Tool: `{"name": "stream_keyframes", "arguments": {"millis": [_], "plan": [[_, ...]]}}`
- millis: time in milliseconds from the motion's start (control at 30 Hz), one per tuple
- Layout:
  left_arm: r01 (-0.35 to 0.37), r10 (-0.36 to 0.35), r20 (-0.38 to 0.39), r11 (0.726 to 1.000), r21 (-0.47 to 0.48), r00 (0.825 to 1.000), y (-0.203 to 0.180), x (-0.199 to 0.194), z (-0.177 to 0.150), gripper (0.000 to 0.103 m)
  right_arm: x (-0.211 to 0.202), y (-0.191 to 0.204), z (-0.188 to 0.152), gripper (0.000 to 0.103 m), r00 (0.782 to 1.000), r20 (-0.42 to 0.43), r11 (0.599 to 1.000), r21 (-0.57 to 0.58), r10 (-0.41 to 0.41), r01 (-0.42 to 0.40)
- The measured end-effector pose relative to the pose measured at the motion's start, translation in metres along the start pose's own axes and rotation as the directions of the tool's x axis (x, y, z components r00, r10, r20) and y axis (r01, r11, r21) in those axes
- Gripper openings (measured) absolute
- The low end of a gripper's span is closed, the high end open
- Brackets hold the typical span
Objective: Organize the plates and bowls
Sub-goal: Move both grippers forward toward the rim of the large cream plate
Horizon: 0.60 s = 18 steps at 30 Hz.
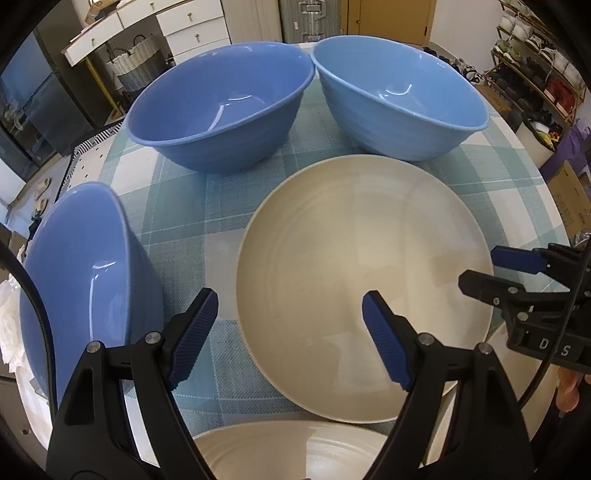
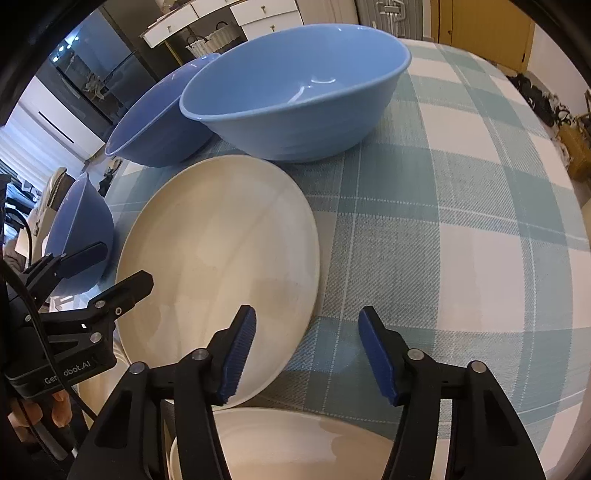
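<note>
A cream plate (image 1: 354, 273) lies on the checked tablecloth; it also shows in the right wrist view (image 2: 221, 258). A second cream plate (image 1: 280, 450) sits at the near edge under both grippers (image 2: 303, 443). Three blue bowls stand around: far left (image 1: 218, 107), far right (image 1: 399, 99), and near left (image 1: 77, 280). My left gripper (image 1: 290, 314) is open and empty, over the plate's left rim. My right gripper (image 2: 306, 328) is open and empty, over the plate's right rim; it also shows in the left wrist view (image 1: 495, 269).
The teal and white checked tablecloth (image 2: 461, 221) stretches to the right. White drawers (image 1: 192, 26) and a wicker basket (image 1: 136, 62) stand beyond the table. Shoe racks (image 1: 535, 62) line the far right wall.
</note>
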<state>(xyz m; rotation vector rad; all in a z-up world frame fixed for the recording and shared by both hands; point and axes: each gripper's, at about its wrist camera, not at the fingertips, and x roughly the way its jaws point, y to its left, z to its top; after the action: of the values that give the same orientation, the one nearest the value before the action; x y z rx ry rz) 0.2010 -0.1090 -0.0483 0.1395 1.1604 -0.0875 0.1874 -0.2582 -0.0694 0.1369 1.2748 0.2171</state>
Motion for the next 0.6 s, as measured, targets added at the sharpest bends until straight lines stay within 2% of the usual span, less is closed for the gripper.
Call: {"name": "stream_keyframes", "arguments": {"millis": [133,467,600], "plan": [[0.069,-0.069,-0.023,0.998,0.003,0.997,0.001,0.000,0.006,0.078,0.001,-0.002,0.000,0.060,1.000,0.003,1.000,0.014,0.009,-0.009],[0.165,-0.164,-0.020,0.985,0.041,0.986,0.009,-0.017,0.009,0.078,-0.008,-0.009,-0.003,0.060,0.999,0.023,1.000,0.010,0.027,-0.028],[0.178,-0.177,-0.027,0.983,0.052,0.984,0.015,-0.025,0.009,0.078,-0.011,-0.016,-0.005,0.060,0.999,0.026,0.999,0.020,0.030,-0.031]]}}
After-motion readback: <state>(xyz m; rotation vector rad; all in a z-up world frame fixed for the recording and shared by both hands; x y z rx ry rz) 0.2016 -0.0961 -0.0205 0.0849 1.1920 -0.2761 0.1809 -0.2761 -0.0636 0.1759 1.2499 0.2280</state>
